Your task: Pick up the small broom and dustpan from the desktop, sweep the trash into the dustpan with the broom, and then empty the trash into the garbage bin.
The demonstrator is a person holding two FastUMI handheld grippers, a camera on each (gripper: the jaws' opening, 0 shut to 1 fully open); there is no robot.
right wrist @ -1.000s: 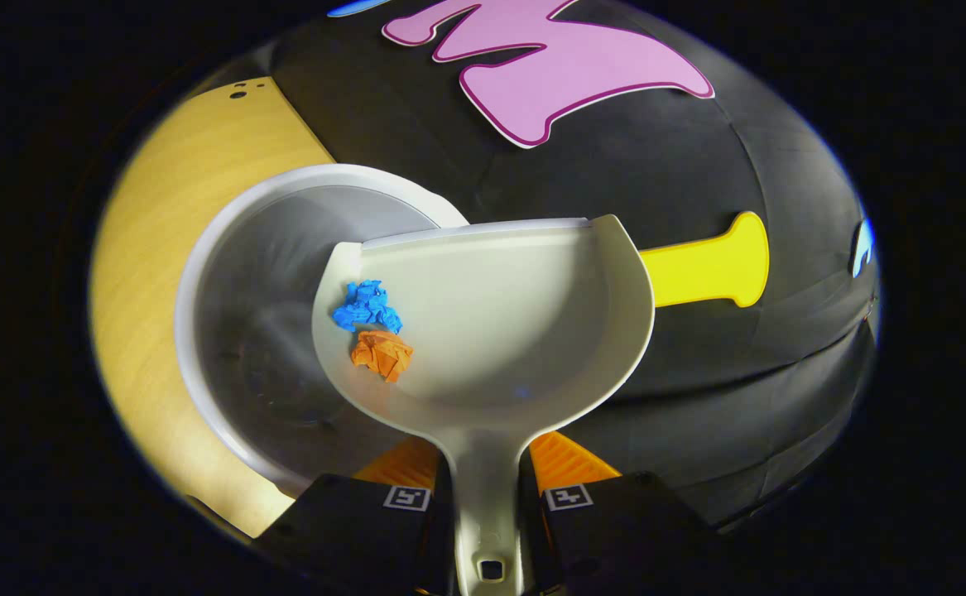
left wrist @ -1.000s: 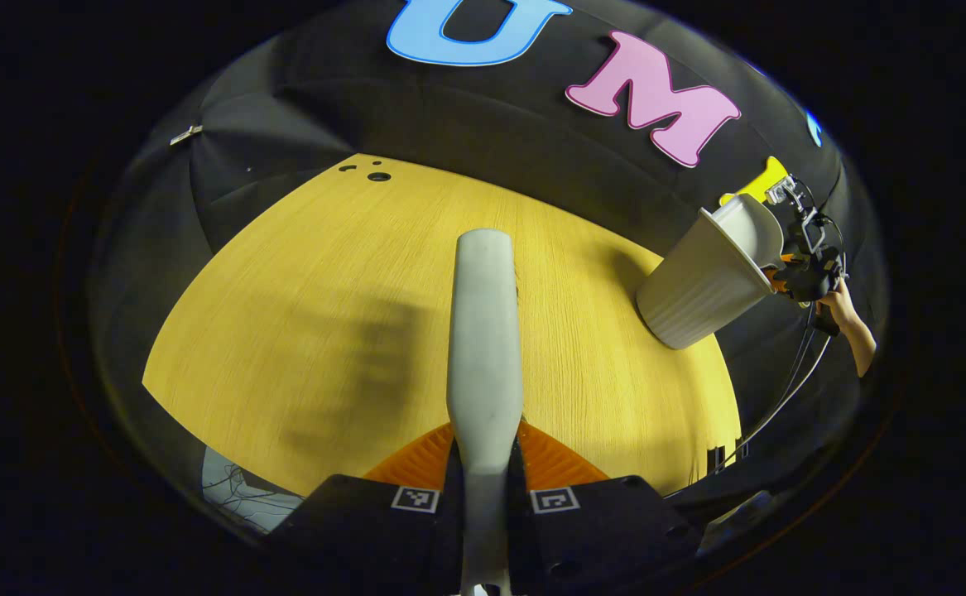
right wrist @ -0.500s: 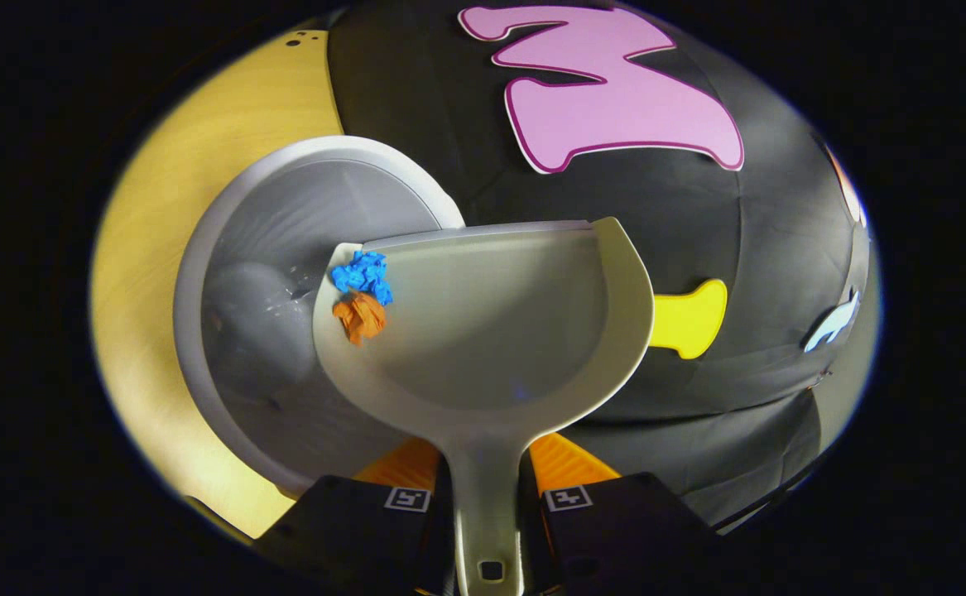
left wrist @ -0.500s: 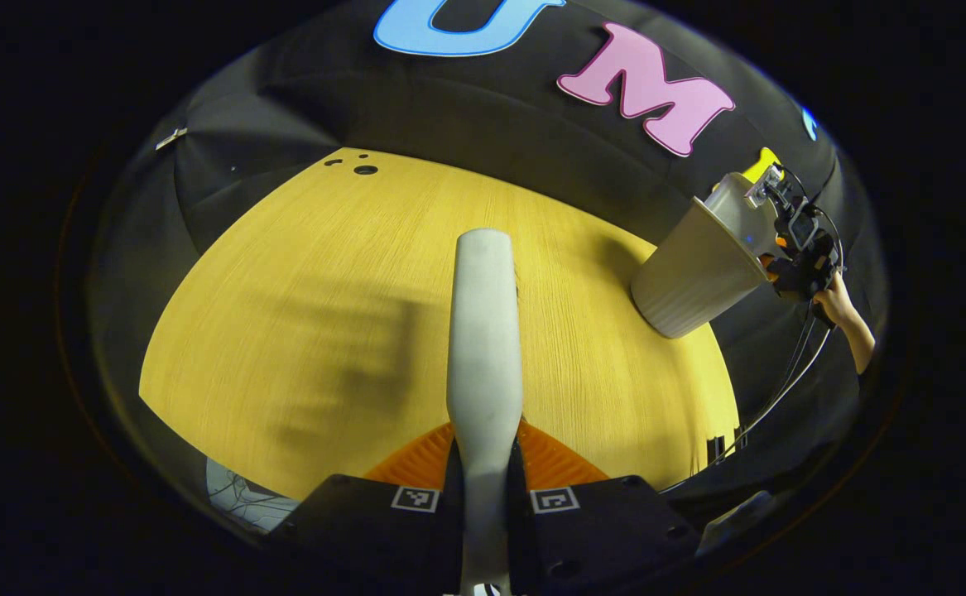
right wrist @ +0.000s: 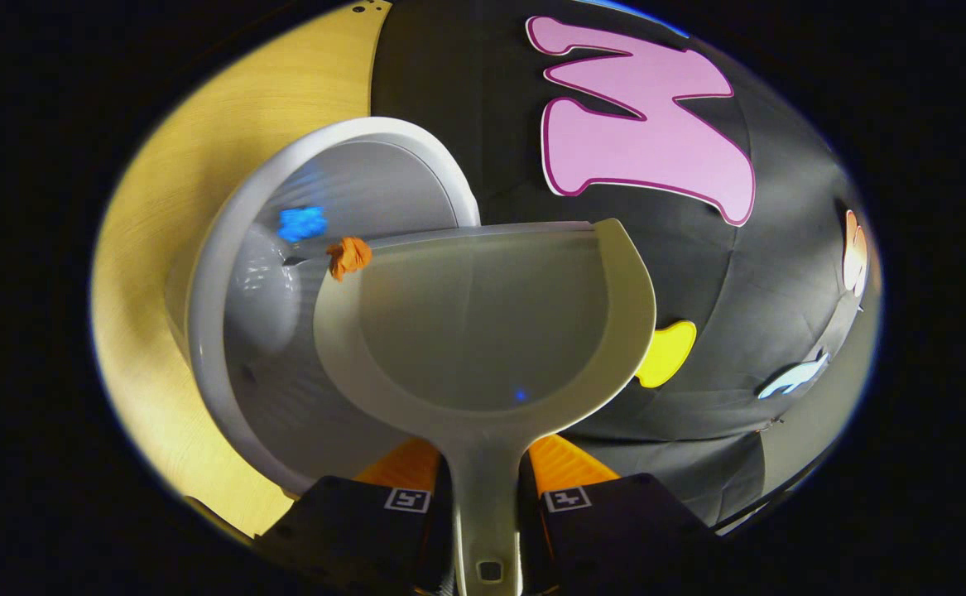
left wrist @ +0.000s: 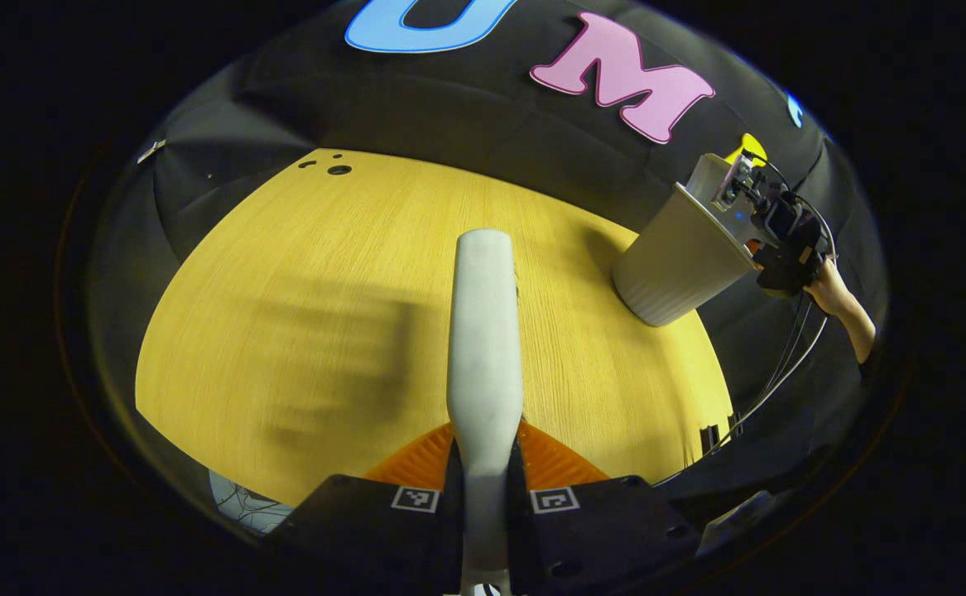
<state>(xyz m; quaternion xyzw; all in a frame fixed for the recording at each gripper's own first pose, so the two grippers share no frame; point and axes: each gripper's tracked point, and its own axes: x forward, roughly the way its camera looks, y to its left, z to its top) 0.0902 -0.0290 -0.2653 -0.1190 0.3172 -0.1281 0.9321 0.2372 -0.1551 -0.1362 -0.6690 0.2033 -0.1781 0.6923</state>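
My right gripper (right wrist: 483, 476) is shut on the handle of the pale dustpan (right wrist: 483, 331), tipped over the open mouth of the white garbage bin (right wrist: 242, 240). A blue paper scrap (right wrist: 300, 223) is falling inside the bin. An orange scrap (right wrist: 348, 255) sits at the dustpan's front left lip. My left gripper (left wrist: 483, 472) is shut on the grey broom handle (left wrist: 484, 331), held above the wooden desktop (left wrist: 325, 290). In the left gripper view the ribbed bin (left wrist: 677, 257) stands at the desk's far right edge, with the right gripper (left wrist: 776, 232) and a hand (left wrist: 843, 306) beside it.
Cables (left wrist: 780, 372) hang from the right gripper past the desk's right edge. Small dark holes (left wrist: 338, 169) mark the desktop's far left corner. The booth's black cloth wall (left wrist: 466, 108) rises right behind the desk and bin.
The dustpan tilted further toward the bin. Both scraps slid to its front left lip; the blue one dropped into the bin, the orange one reached the edge. The broom stayed nearly still.
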